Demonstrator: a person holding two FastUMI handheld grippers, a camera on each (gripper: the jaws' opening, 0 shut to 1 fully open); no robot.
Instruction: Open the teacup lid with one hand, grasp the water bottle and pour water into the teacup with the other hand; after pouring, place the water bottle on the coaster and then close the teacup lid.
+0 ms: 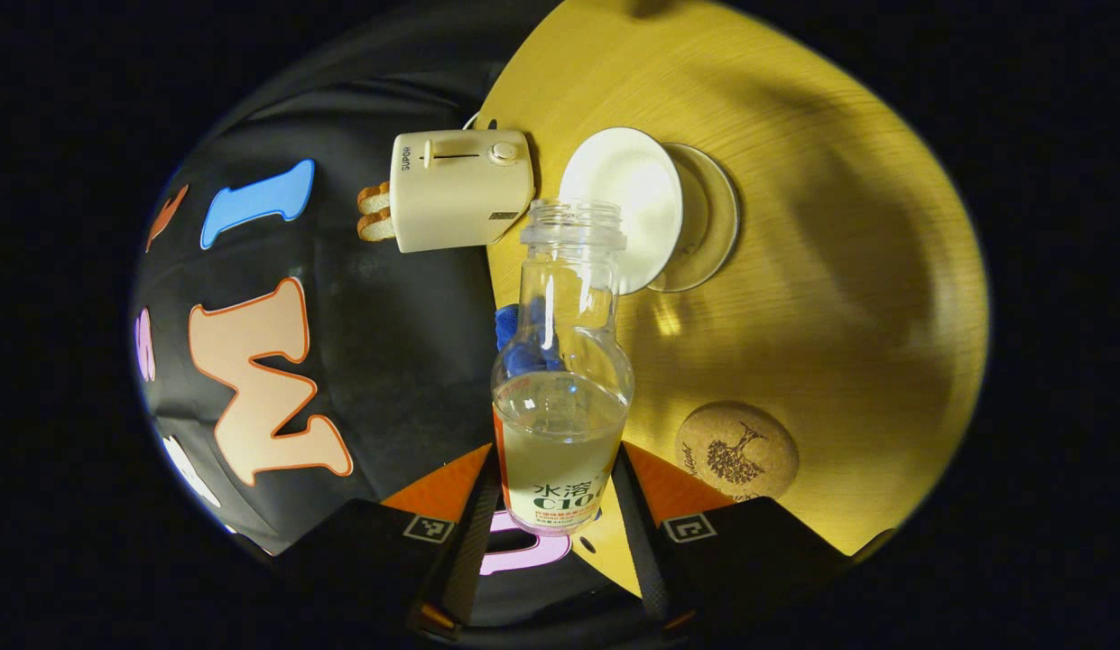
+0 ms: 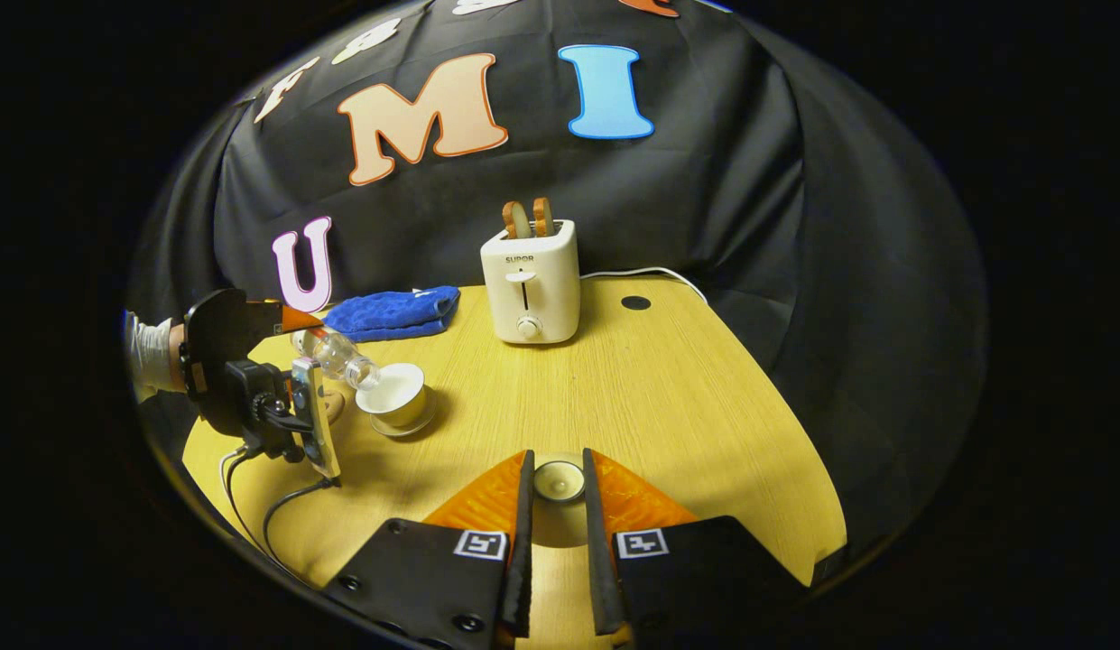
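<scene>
**Bottle tipped over the open teacup**

The clear plastic water bottle [image 1: 562, 397], uncapped and roughly half full, is clamped low on its labelled body by the left claw [image 1: 560, 506], its mouth tilted over the white porcelain teacup [image 1: 624, 206] on a glass saucer [image 1: 713, 221]. The thin wall will likely flex and slip if squeezed; the low, firm grip suits it. The round cork coaster [image 1: 737, 451] lies near on the wooden table [image 1: 839, 271]. The right claw [image 2: 556, 492] pinches the small white teacup lid [image 2: 559, 479], fragile and smooth, well apart from the cup.
</scene>
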